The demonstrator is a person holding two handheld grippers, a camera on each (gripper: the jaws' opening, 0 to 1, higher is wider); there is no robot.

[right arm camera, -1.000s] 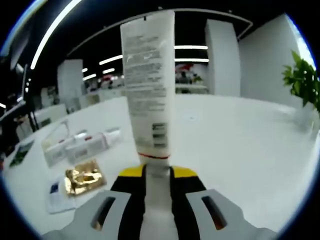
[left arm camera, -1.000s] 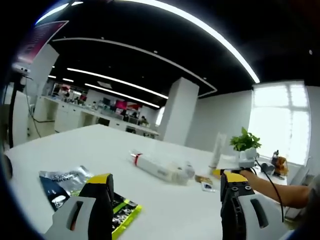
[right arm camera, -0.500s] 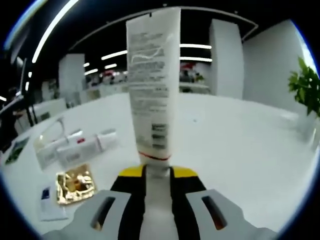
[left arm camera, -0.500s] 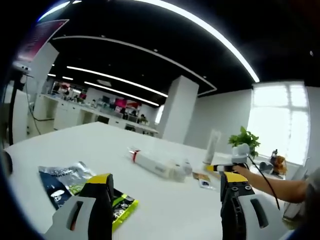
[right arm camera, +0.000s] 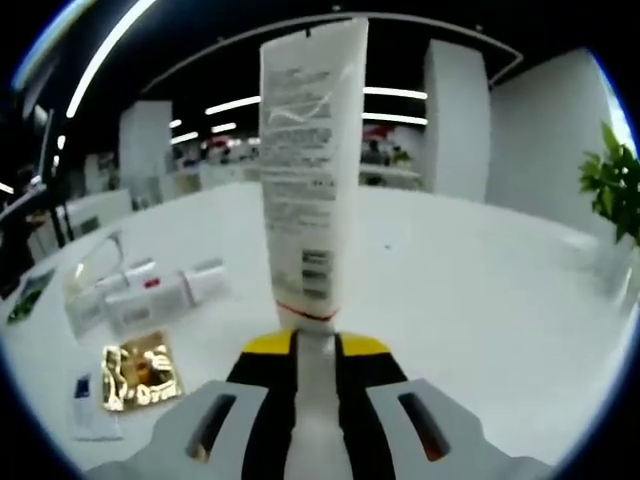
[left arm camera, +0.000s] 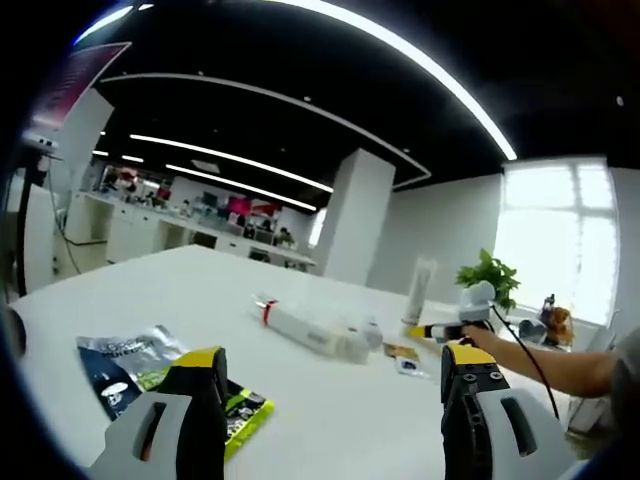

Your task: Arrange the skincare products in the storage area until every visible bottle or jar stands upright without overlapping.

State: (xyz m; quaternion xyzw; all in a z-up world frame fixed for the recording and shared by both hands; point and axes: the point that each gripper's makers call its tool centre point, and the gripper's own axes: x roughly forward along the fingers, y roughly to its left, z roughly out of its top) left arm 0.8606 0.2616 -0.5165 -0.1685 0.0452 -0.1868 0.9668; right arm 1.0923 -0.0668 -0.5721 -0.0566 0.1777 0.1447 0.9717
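The right gripper (right arm camera: 315, 345) clamps the cap end of a tall white plastic squeeze tube with fine printed text (right arm camera: 305, 190), its long axis running straight up and away from the jaws, crimped end uppermost — already close to upright over the broad white table (right arm camera: 480, 290). In the left gripper view the same tube (left arm camera: 419, 292) stands far across the table beside a green potted plant (left arm camera: 489, 277), with a person's forearm (left arm camera: 545, 362) reaching toward it.

Off to the tube's left side in the right gripper view lie a clear-wrapped bundle of white tubes with a red band (right arm camera: 140, 293), flat on its side, a crinkled gold foil sachet (right arm camera: 140, 364) and a small white-and-blue sachet (right arm camera: 88, 408) (all apart from the held tube). Open tabletop ahead and to the right looks like ample room to set it down.

The left gripper (left arm camera: 330, 420) hovers with jaws spread and nothing between them — a dark green-and-yellow foil packet (left arm camera: 170, 385) lies just beyond its left jaw, the bundle (left arm camera: 315, 330) farther ahead, lengthwise across the view
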